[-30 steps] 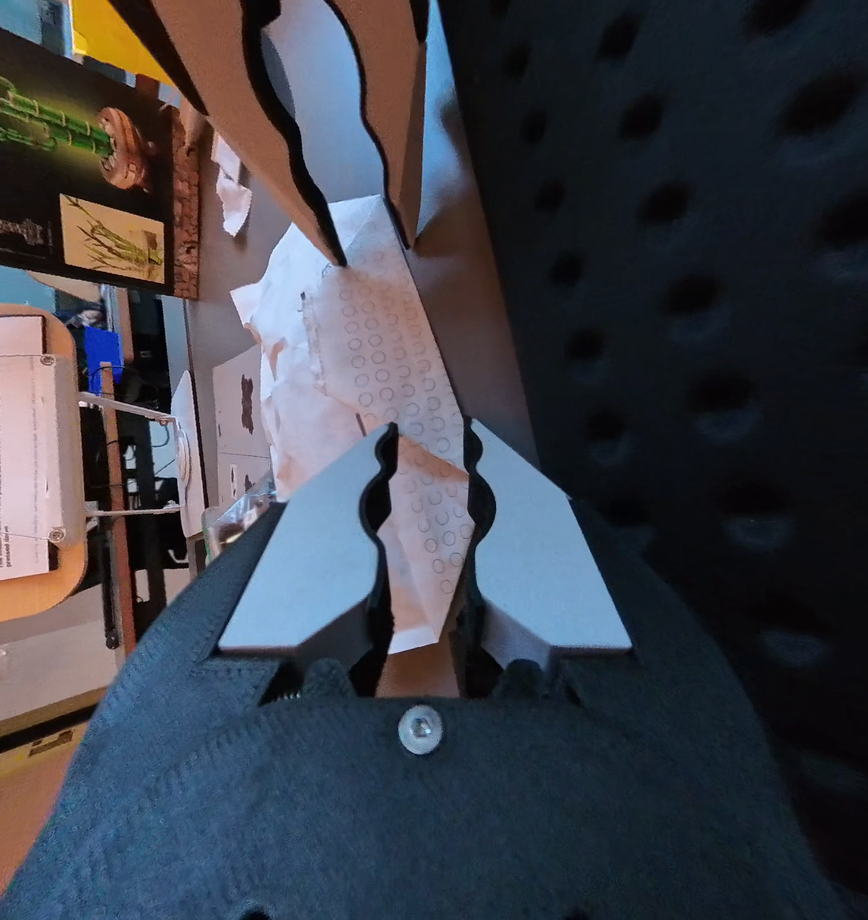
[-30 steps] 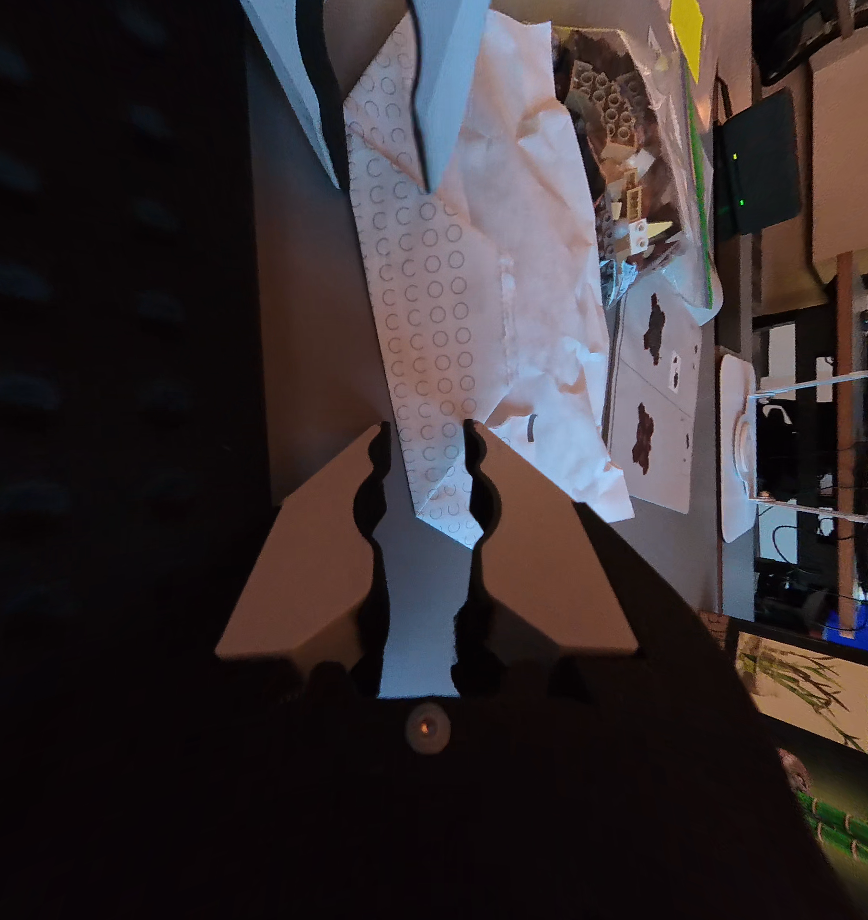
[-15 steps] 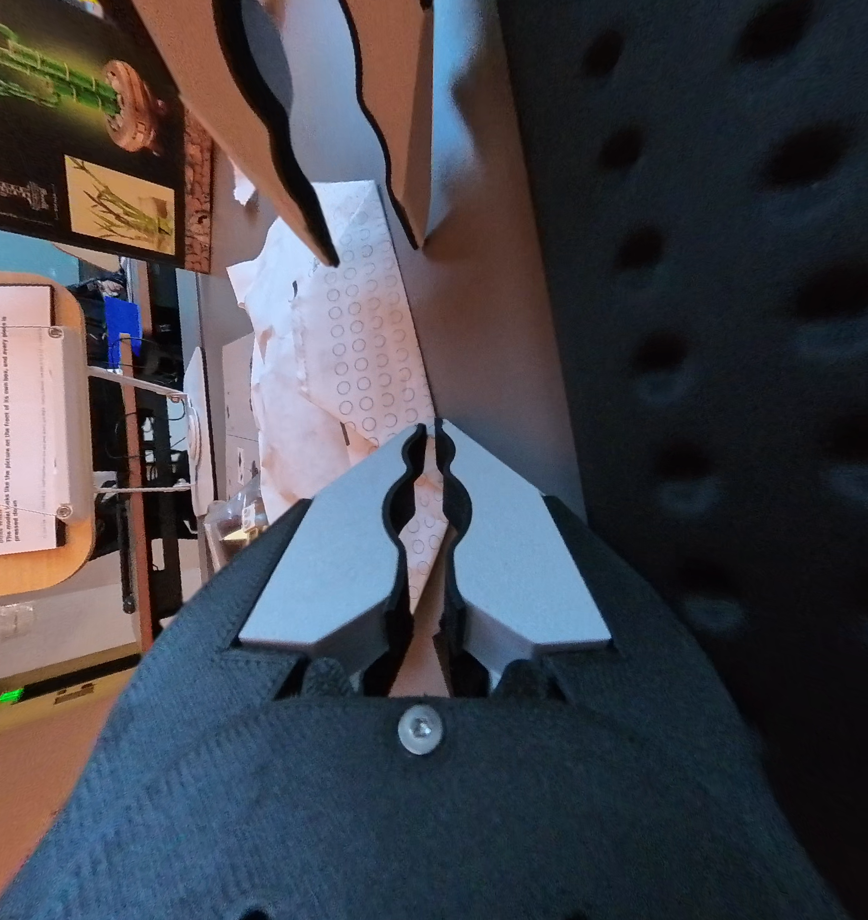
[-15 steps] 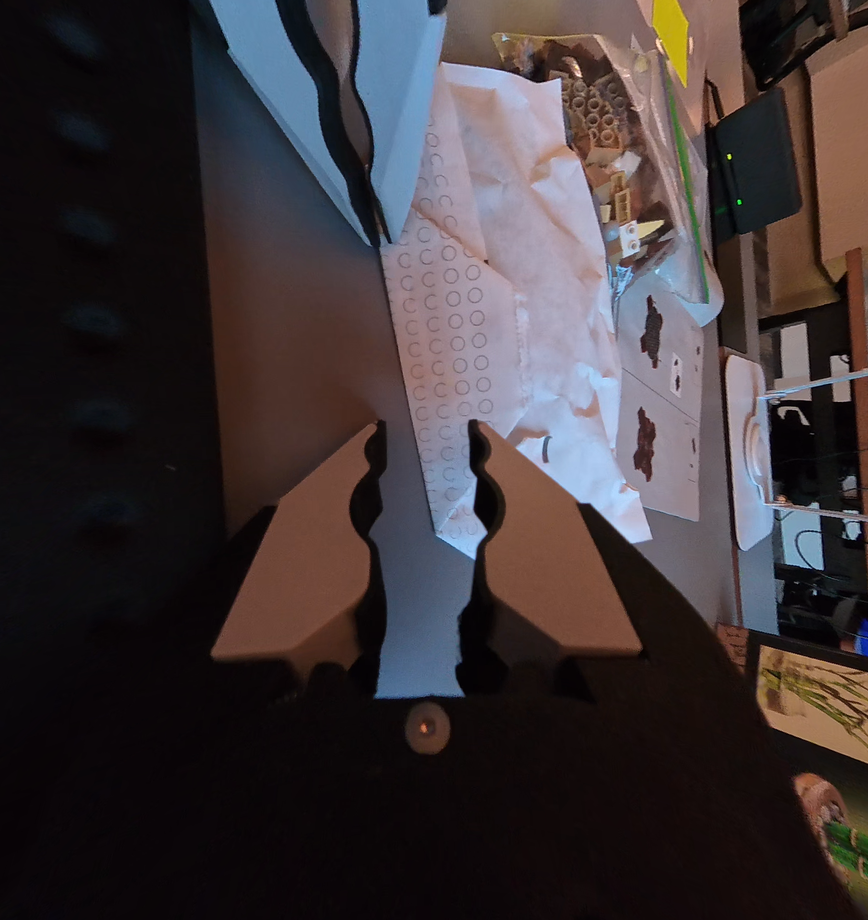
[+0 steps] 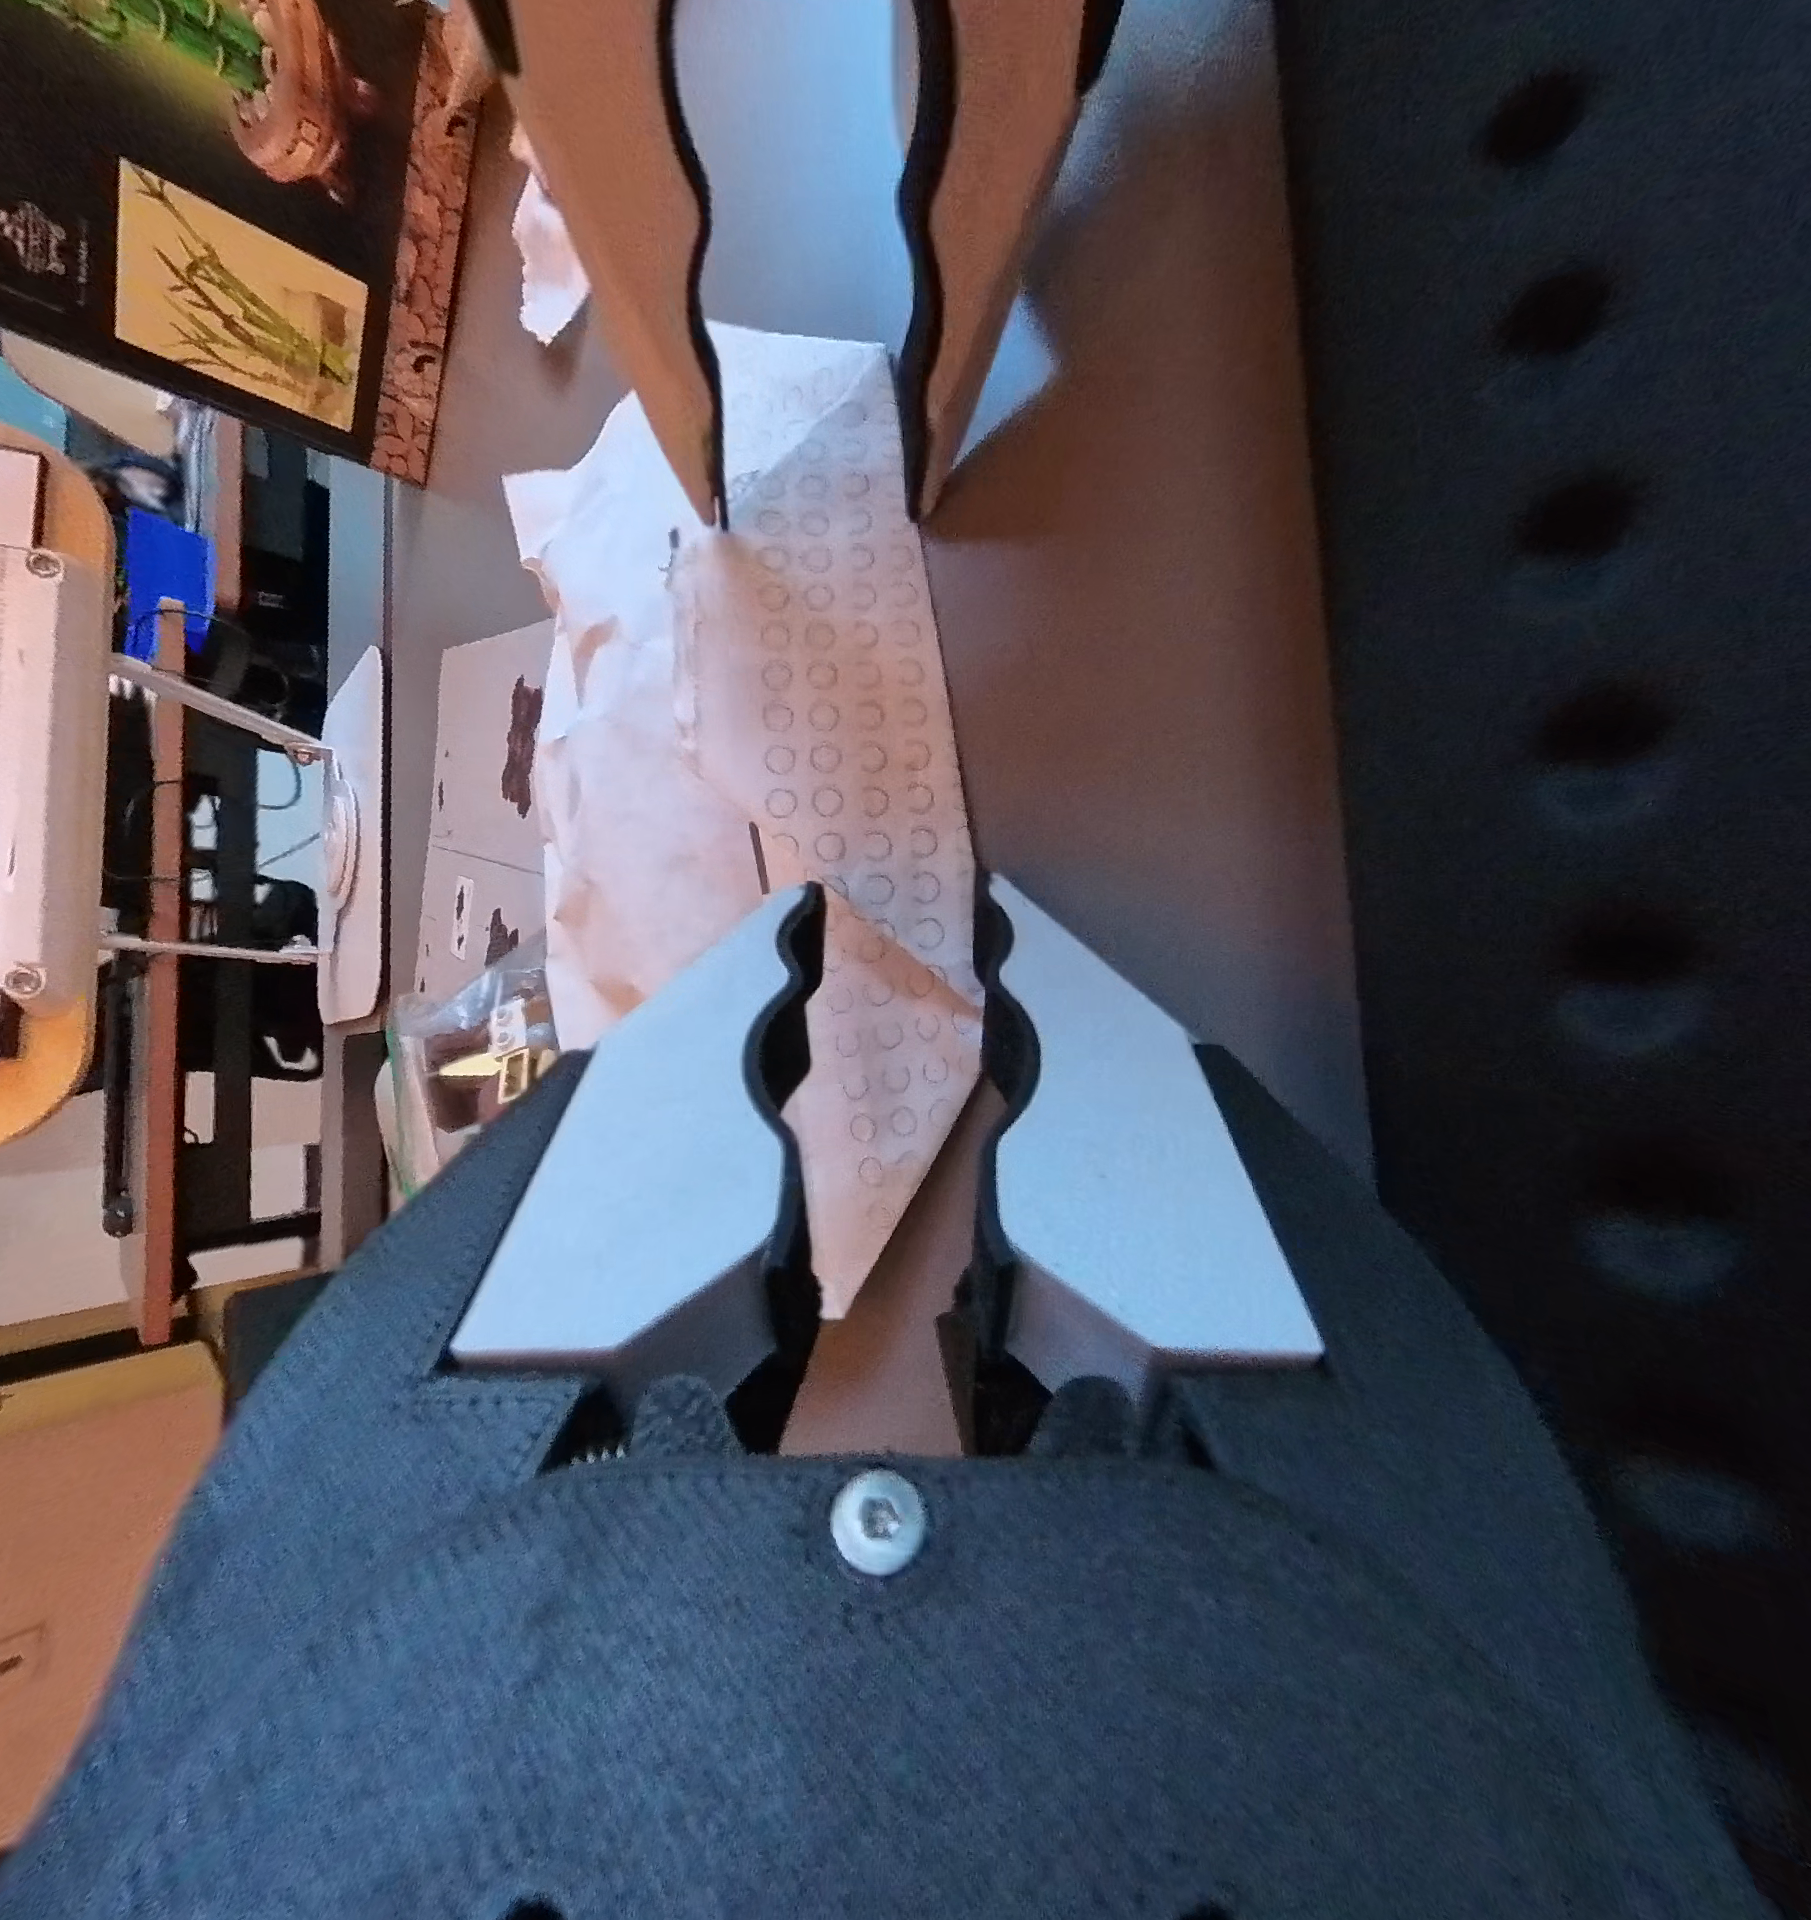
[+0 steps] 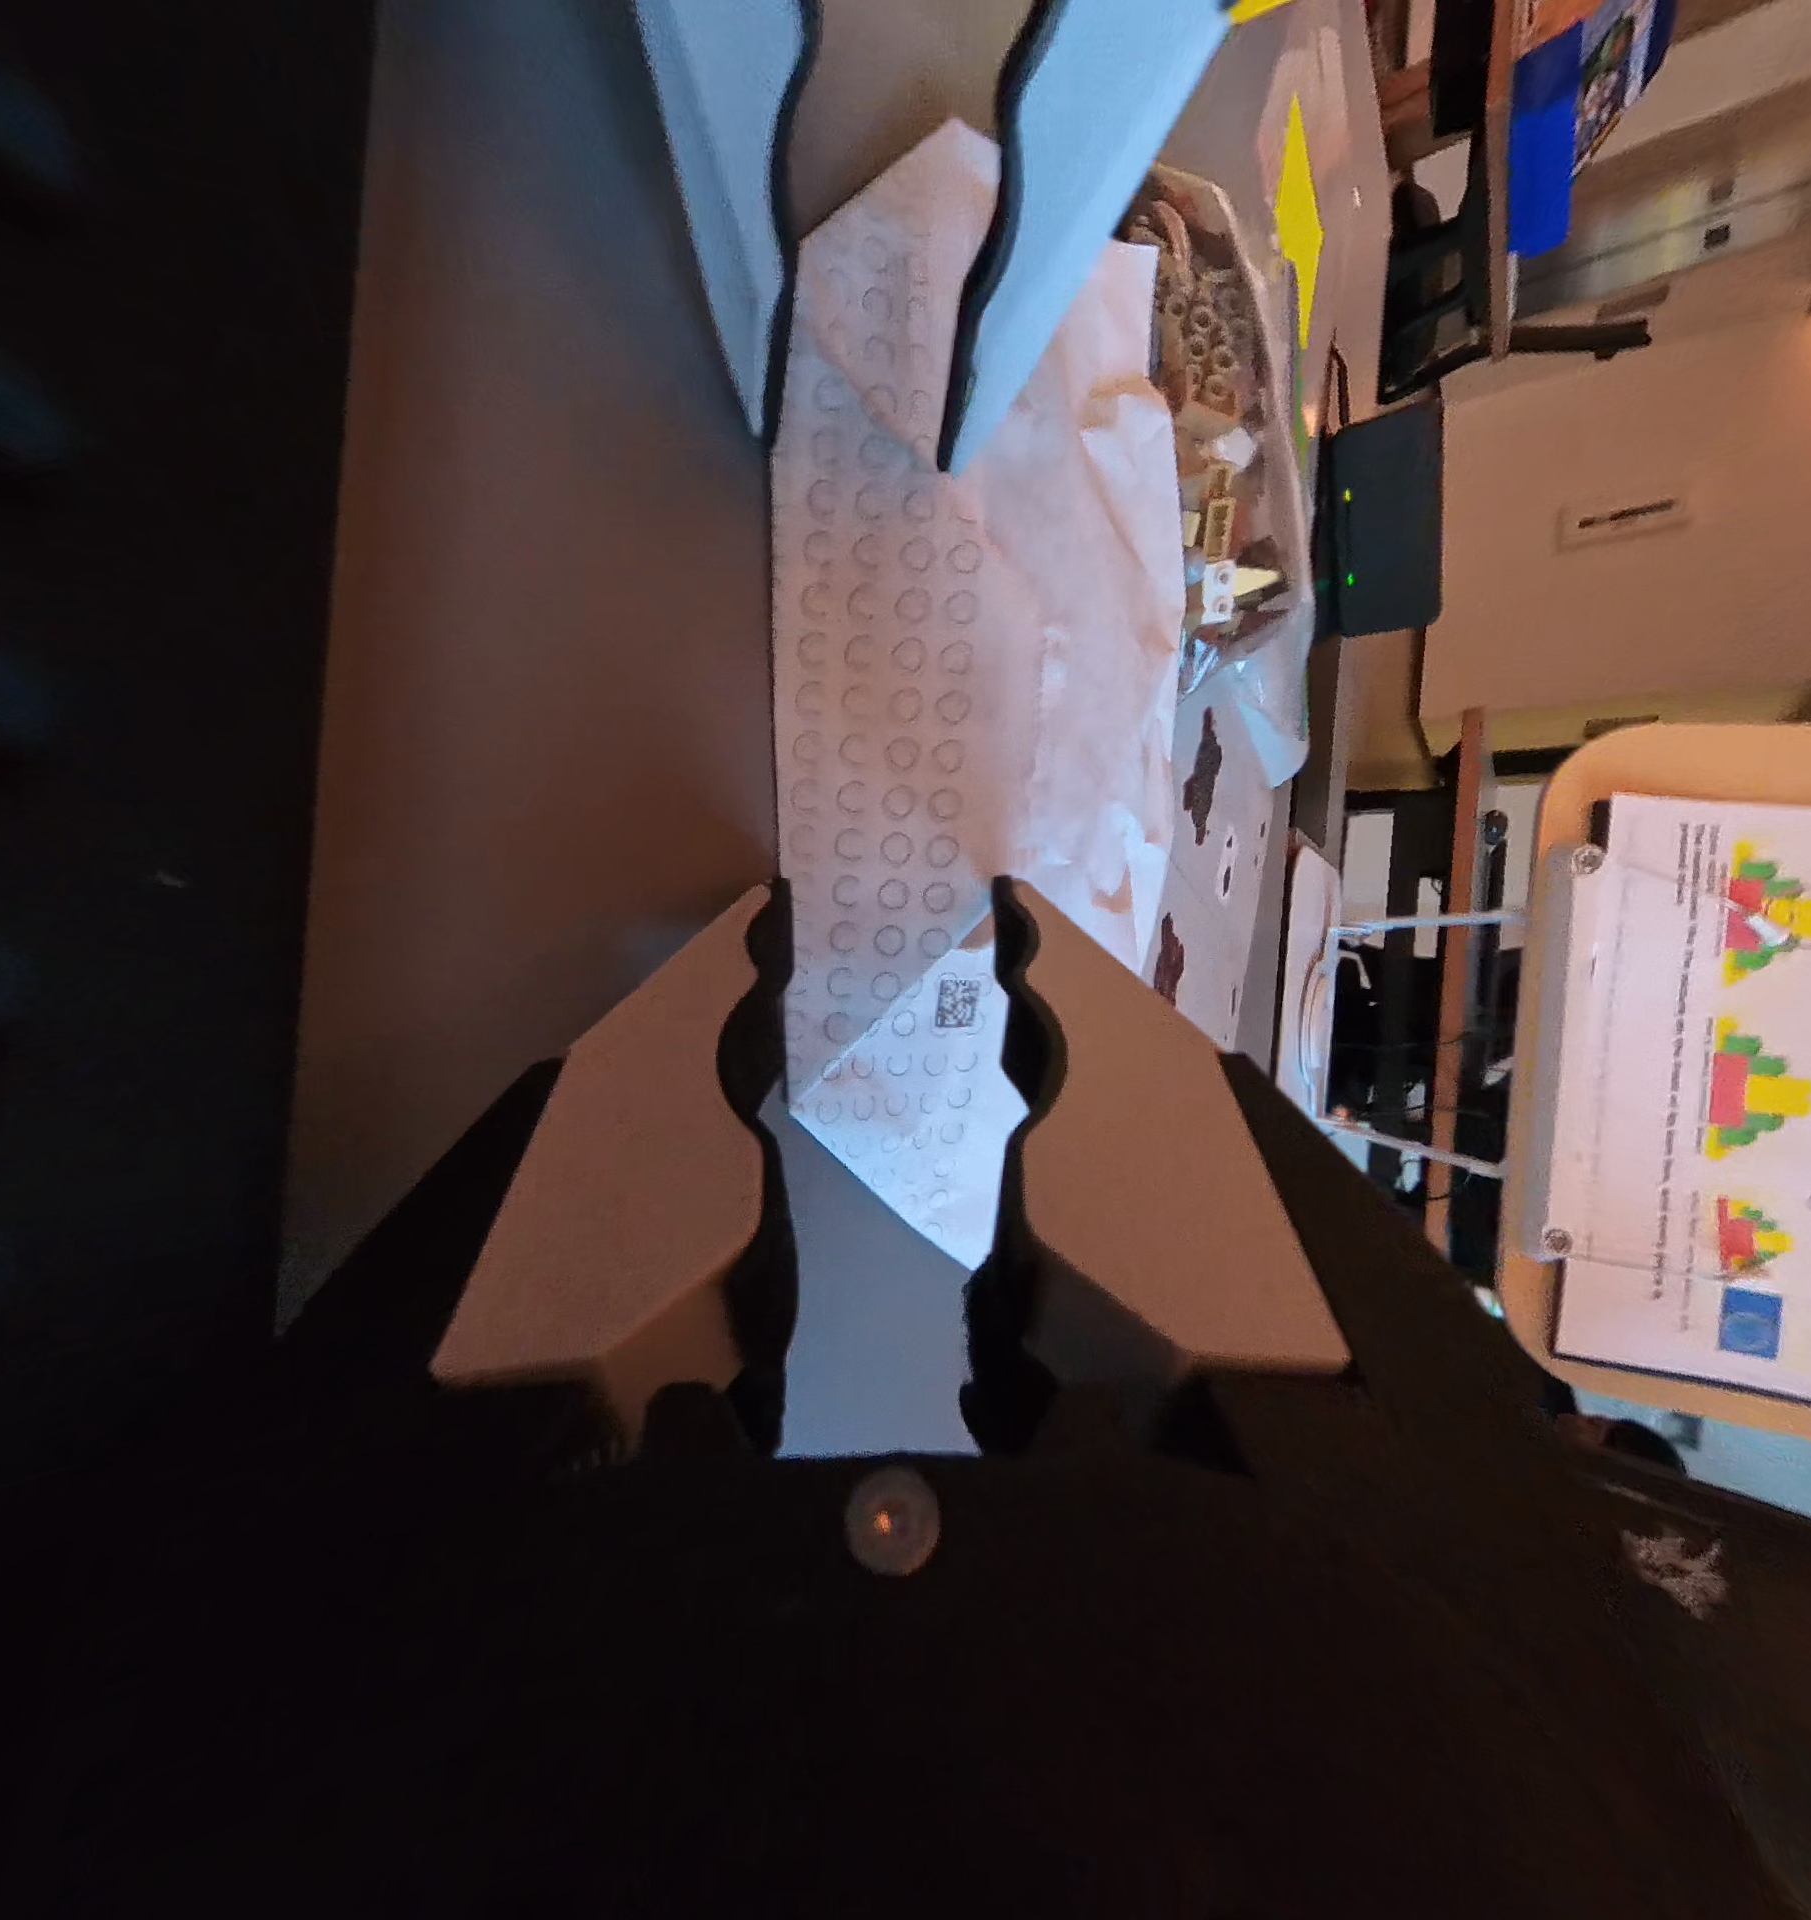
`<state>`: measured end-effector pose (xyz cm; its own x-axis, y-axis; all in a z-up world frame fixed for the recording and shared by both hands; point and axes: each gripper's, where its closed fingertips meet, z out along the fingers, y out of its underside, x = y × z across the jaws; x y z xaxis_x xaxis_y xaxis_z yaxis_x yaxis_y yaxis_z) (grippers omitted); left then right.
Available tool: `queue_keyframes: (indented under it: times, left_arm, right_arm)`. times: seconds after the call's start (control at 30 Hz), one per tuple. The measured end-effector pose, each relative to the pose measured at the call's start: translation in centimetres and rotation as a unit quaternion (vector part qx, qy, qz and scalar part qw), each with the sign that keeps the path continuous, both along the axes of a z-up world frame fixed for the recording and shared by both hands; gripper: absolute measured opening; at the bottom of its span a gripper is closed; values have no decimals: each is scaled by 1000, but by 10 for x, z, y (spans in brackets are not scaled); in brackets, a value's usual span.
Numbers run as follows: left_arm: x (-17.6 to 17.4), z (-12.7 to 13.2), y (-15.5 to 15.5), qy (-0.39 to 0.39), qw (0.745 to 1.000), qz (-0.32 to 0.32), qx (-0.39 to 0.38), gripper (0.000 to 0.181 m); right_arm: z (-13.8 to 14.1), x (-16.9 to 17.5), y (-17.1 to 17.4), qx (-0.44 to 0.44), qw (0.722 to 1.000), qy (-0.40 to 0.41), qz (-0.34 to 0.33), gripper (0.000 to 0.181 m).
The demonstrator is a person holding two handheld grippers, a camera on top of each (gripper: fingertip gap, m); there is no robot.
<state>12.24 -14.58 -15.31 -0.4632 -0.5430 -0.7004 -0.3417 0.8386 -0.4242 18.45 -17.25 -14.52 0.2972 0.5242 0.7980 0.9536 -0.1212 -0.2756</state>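
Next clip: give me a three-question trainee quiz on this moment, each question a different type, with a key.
1. True or false: the left gripper is clamped shut on the paper bag.
2. Multiple choice: what is printed on the strip of bag between the right gripper's fingers? A) stripes B) small circles C) nothing
3. Fill in: beyond the crumpled paper in the right wrist view lies a clear ____ of small bricks.

Key
1. False: both grippers stand open, one at each end of the bag, fingers either side of the strip.
2. B
3. Plastic bag.
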Motion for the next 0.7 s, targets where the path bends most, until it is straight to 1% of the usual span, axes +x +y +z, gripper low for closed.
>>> queue_keyframes:
  times: [0.1,0.13,0.23,0.37,0.43,0.57,0.63,0.7]
  left_arm:
    - [-8,-3,0,15,998,-38,45,18]
    - [-11,-3,1,21,997,-46,57,19]
    - [-15,1,7,30,993,-52,99,32]
    - [-16,1,8,39,979,-78,187,30]
    - [-14,3,10,44,975,-75,206,35]
    - [-14,6,19,66,978,-48,191,45]
    - [-17,6,28,79,978,-29,191,47]
    - [-23,5,41,90,975,-10,205,45]
  right_arm:
    - [-3,-1,-1,-6,1000,-10,1,33]
    - [-3,-1,-2,-6,1000,-6,0,31]
    - [-5,-1,-3,-11,1000,-2,1,27]
    - [-10,-2,-2,-38,999,15,-12,19]
    - [-11,-1,0,-68,997,38,-29,16]
    - [-16,-1,0,-168,975,128,-68,8]
    - [-17,-1,0,-203,964,154,-76,8]
    - [-18,-1,0,-227,957,166,-77,8]
